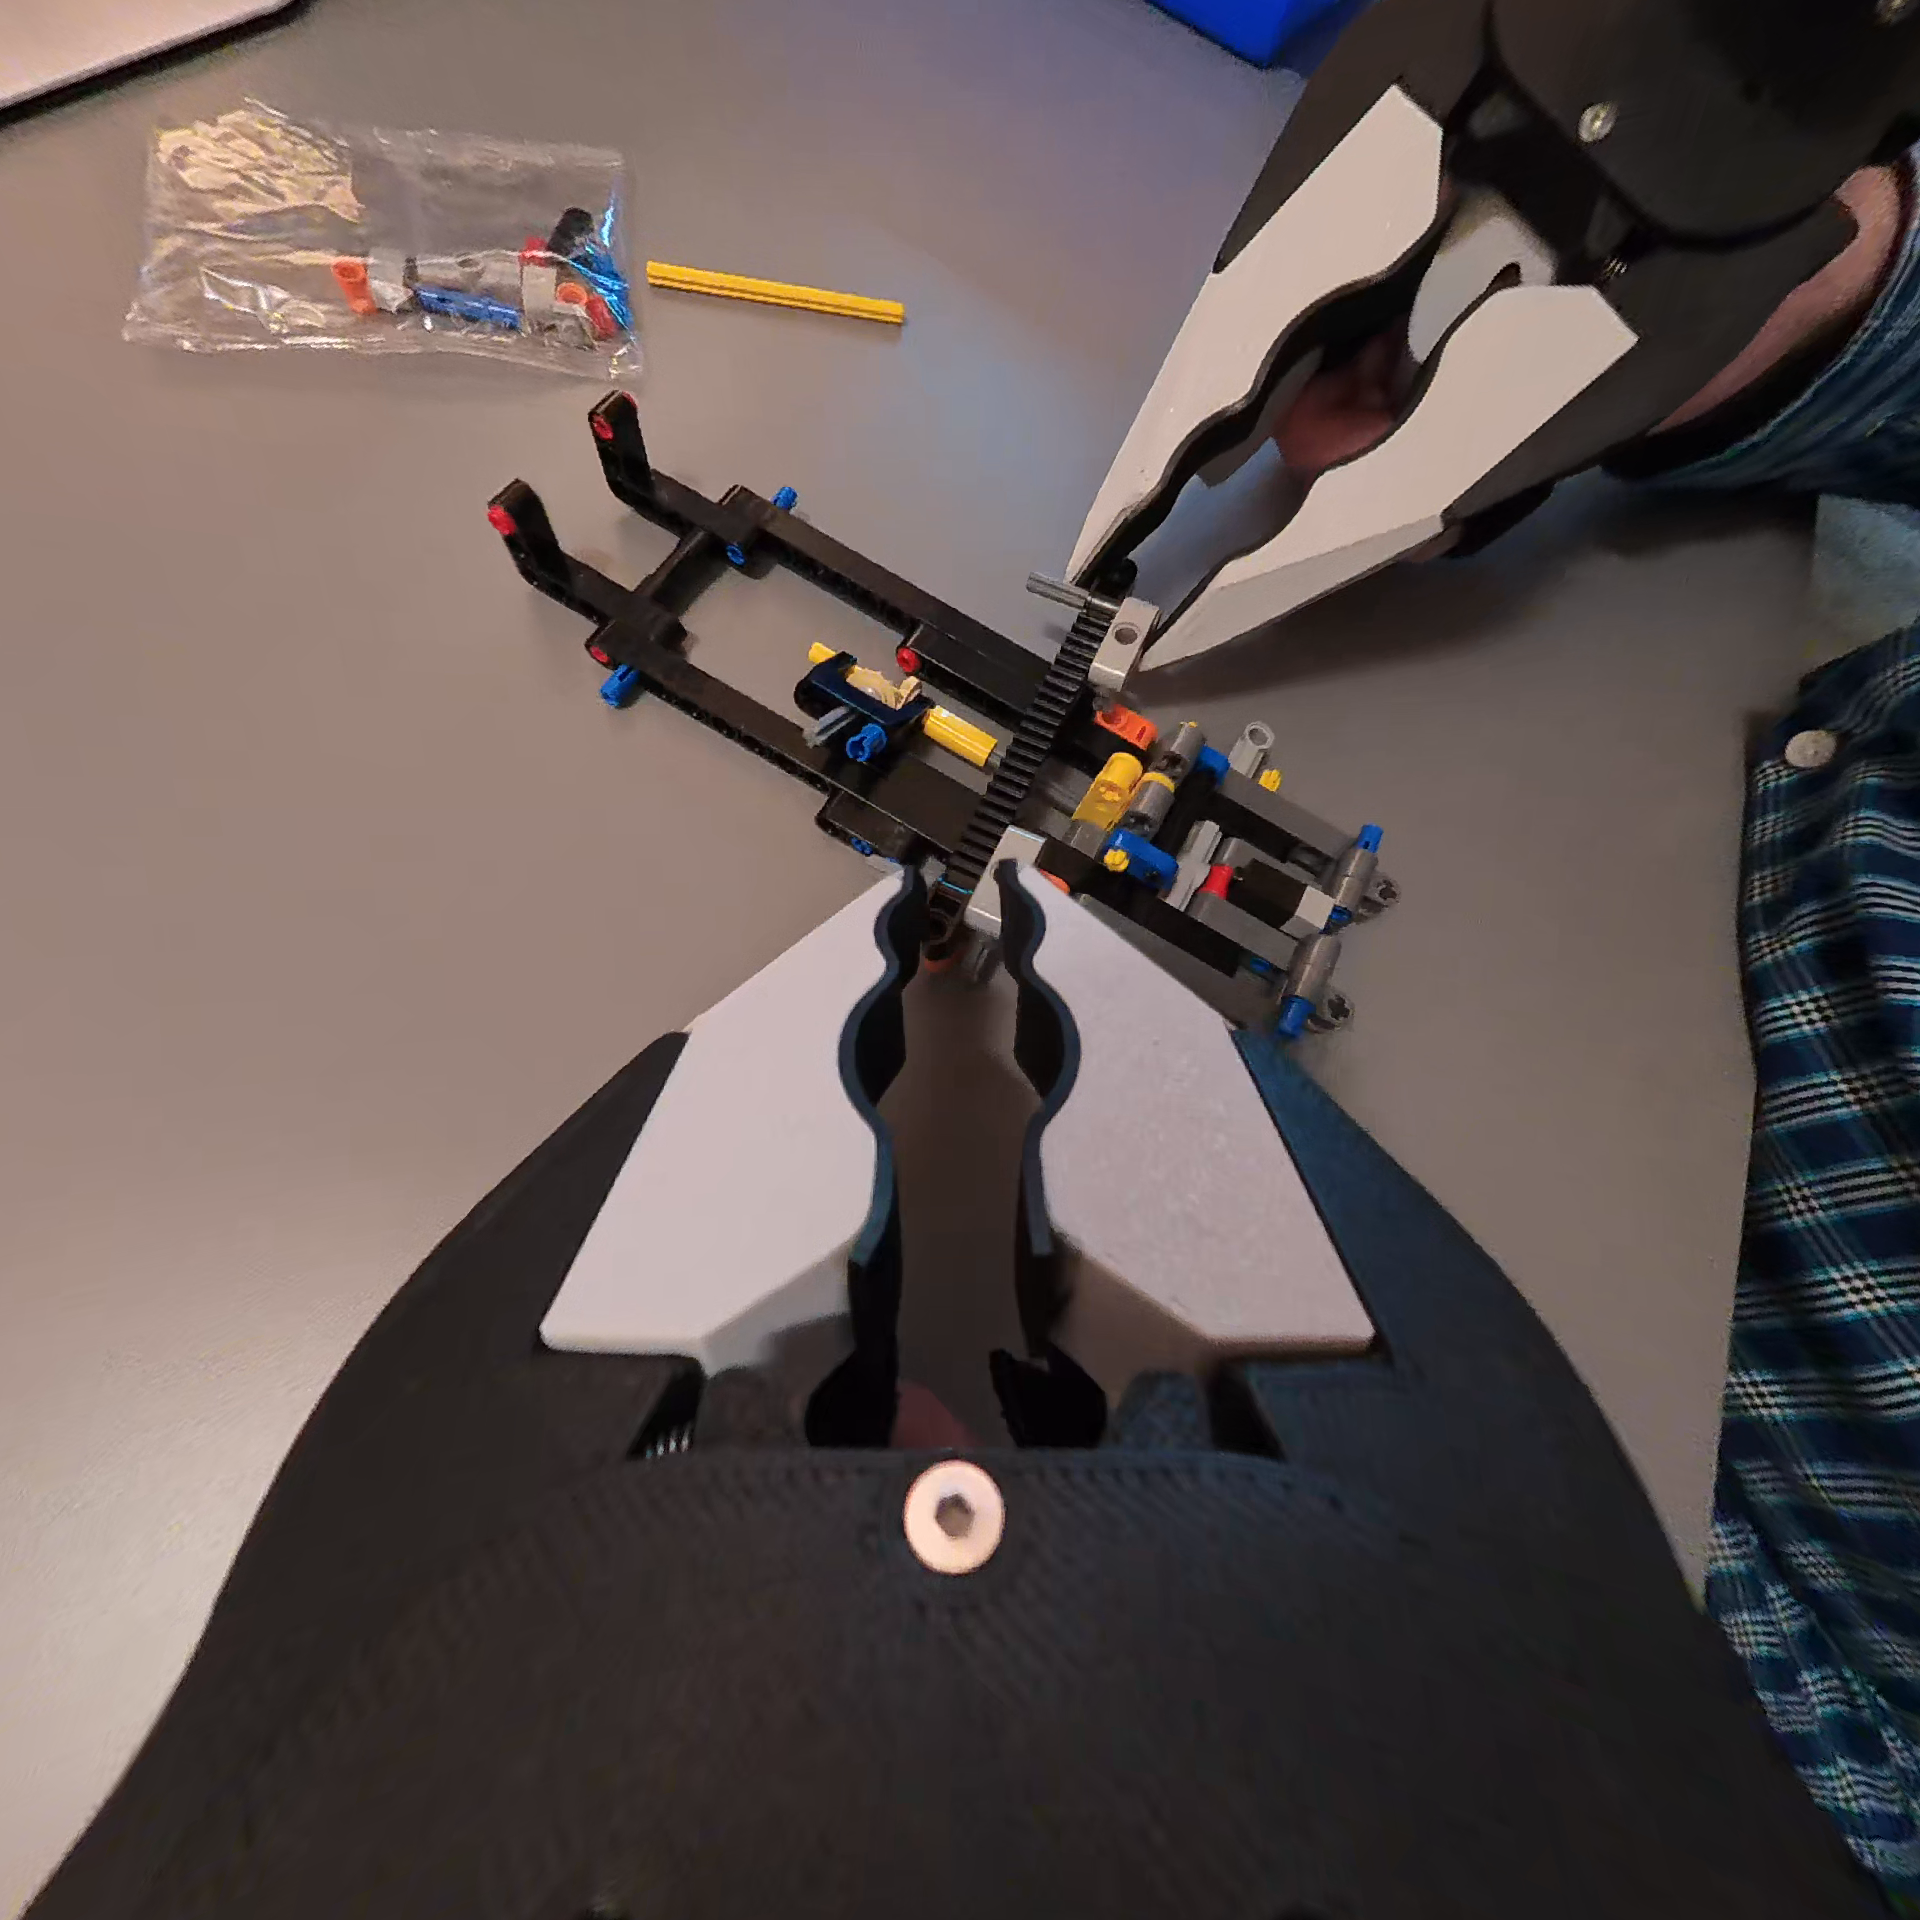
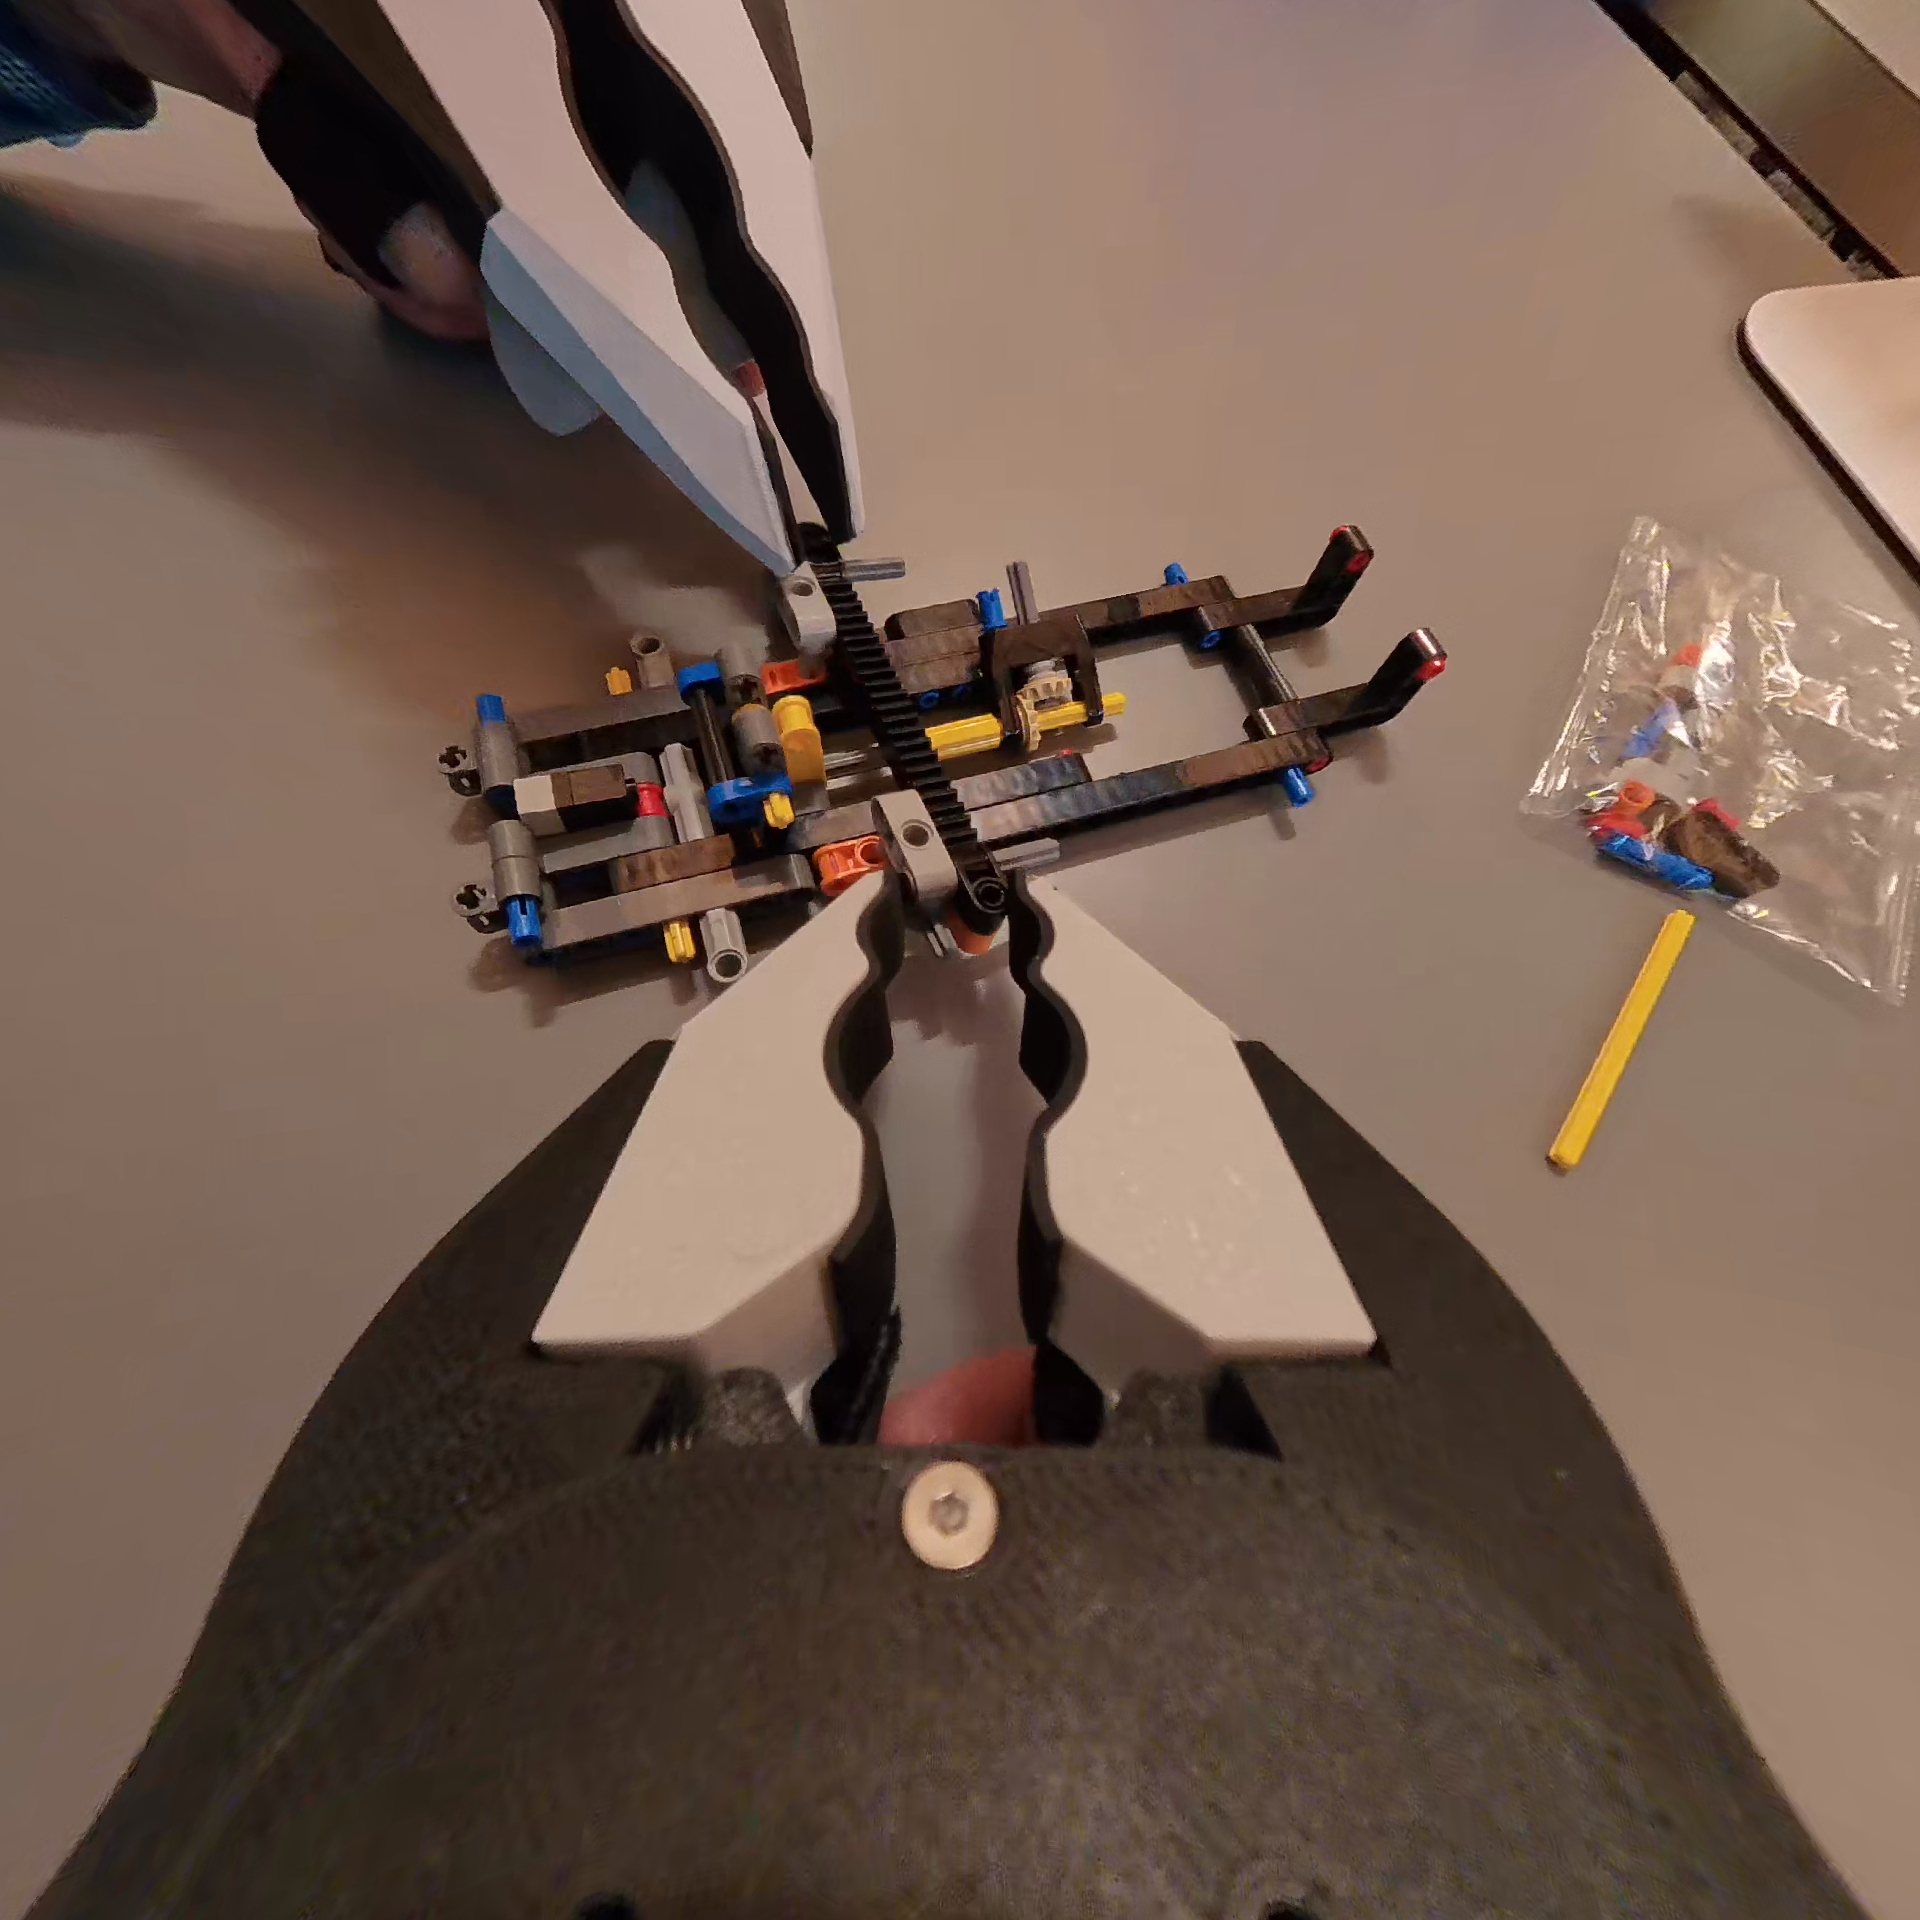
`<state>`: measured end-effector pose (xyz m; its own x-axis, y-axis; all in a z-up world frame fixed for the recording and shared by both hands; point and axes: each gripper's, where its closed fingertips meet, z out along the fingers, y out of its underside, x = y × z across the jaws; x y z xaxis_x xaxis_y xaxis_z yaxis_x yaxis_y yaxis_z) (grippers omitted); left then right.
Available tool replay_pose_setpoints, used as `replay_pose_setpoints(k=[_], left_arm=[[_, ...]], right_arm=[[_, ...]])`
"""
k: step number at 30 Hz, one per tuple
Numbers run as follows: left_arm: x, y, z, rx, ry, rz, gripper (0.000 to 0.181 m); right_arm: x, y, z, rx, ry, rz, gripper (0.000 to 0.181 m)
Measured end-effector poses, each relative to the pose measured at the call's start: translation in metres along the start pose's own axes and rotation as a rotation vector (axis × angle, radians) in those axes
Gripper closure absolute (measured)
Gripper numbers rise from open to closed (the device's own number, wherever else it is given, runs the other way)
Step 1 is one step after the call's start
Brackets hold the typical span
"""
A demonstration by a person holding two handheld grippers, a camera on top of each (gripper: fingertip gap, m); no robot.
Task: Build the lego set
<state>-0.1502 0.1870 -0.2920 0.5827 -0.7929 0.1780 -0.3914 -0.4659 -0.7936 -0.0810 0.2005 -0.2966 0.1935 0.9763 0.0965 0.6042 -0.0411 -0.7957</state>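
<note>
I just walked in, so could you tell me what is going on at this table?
A person is building a lego chassis with two handheld tools. The left tool and the right tool each sit at one end of the black rack laid across the frame. Whether either is gripping is unclear. A parts bag and a yellow axle lie aside.

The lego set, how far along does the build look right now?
Partway. Done: a black and grey chassis stands assembled on the table. In hand: the left gripper and right gripper each grip one end of the black toothed rack lying across it. Left: a yellow axle and a bag of parts lie unused.
</note>
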Motion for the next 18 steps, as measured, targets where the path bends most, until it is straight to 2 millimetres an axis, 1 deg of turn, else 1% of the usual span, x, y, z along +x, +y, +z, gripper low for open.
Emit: replay_pose_setpoints(k=[8,18], left_arm=[[0.0,0.0012,0.0024,-0.011,-0.024,0.029,0.17],[0.0001,0.0008,0.0037,-0.012,-0.039,0.05,0.171]], right_arm=[[-0.0024,-0.0022,-0.0017,-0.003,0.031,-0.013,0.164],[-0.0048,0.0022,-0.0006,-0.026,0.084,-0.005,0.164]])
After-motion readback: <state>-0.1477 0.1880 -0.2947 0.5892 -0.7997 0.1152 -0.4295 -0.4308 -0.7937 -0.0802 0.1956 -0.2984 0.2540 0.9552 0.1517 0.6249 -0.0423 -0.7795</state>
